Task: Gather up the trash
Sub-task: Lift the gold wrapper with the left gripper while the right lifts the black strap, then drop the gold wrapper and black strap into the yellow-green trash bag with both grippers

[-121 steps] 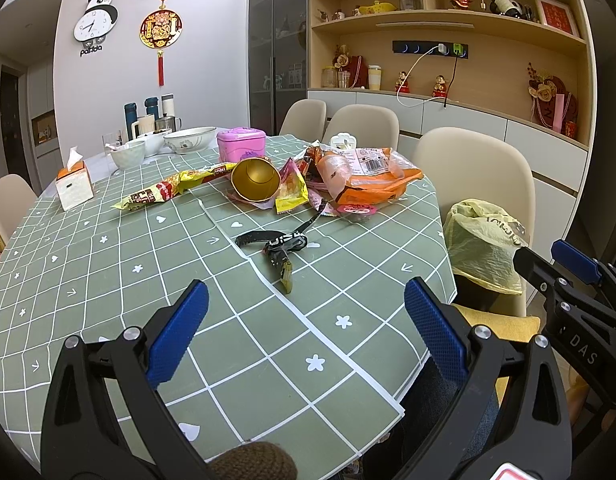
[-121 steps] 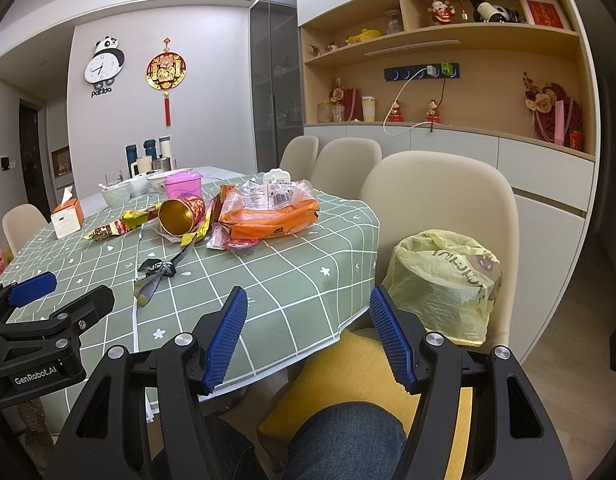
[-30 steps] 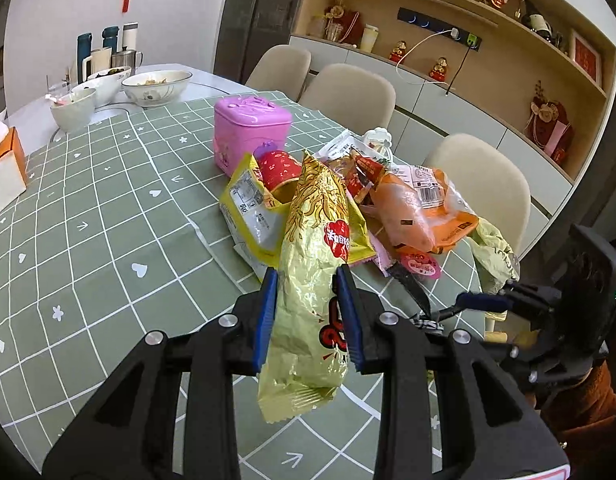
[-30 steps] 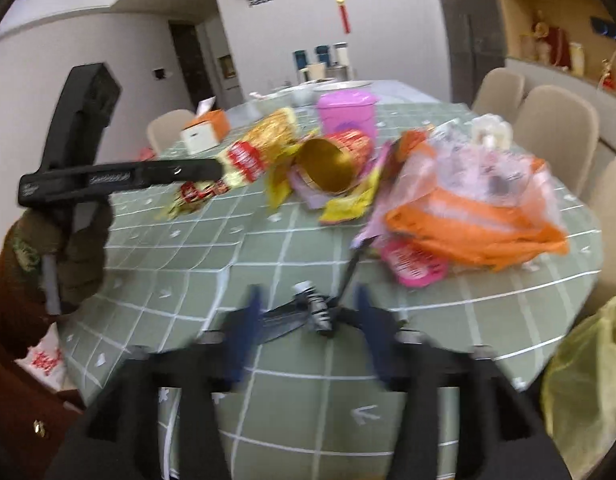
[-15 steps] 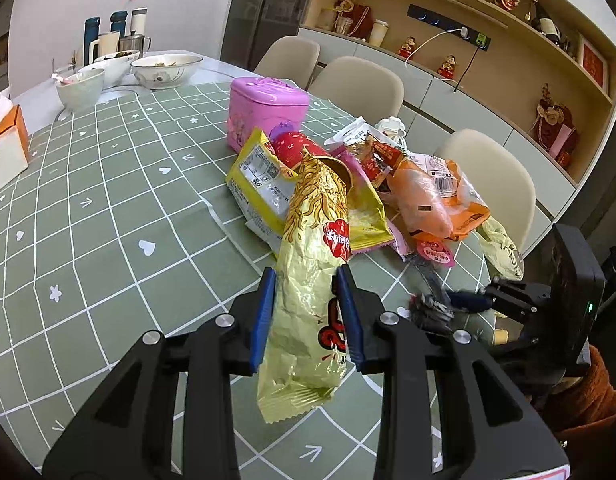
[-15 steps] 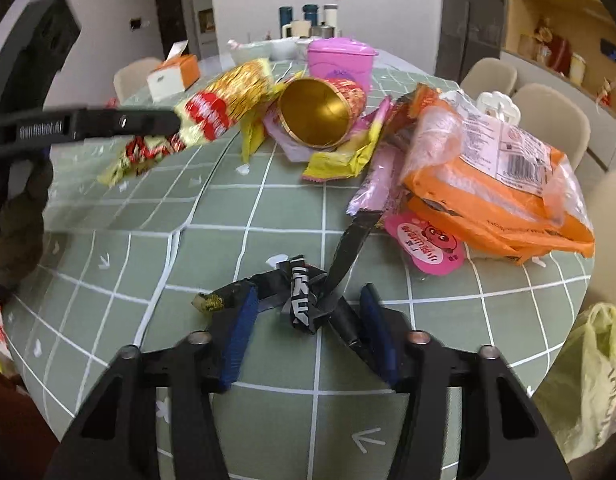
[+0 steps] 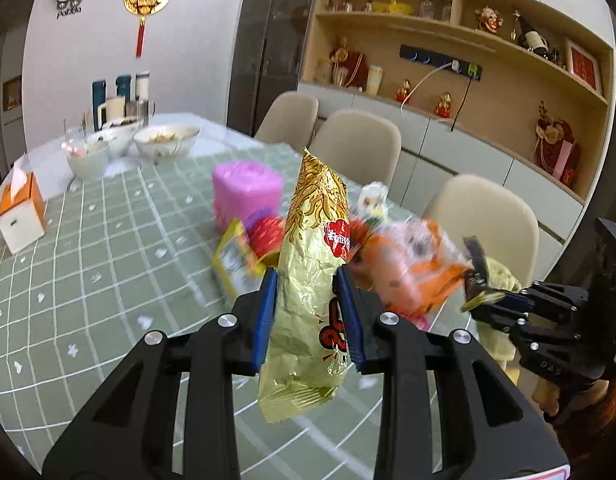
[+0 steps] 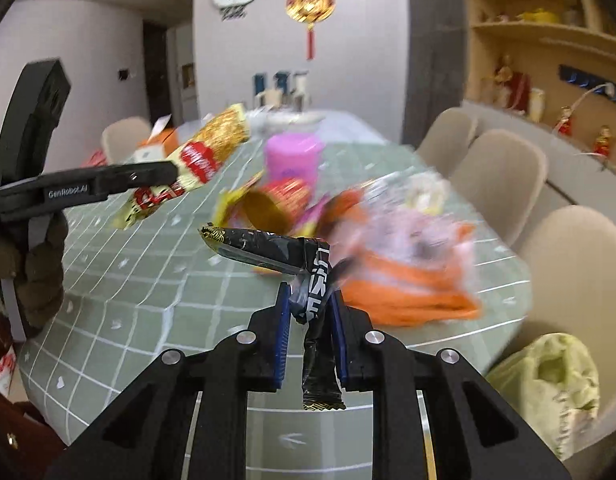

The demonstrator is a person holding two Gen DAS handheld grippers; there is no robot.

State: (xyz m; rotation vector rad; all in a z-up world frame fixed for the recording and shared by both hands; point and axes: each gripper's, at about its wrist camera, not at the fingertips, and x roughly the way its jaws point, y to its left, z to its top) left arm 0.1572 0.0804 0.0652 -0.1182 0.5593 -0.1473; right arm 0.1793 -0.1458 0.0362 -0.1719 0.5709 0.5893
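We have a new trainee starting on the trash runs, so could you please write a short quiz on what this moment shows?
1. True or false: the left gripper is shut on a gold snack bag.
2. What does the right gripper hold? A) an orange bag B) a knotted black wrapper C) a pink box
3. Fill in: the yellow-green plastic bag sits on a ____ beside the table.

Key
1. True; the bag is clamped upright, clear of the table.
2. B, the black wrapper; the orange bag and pink box lie on the table.
3. Chair.
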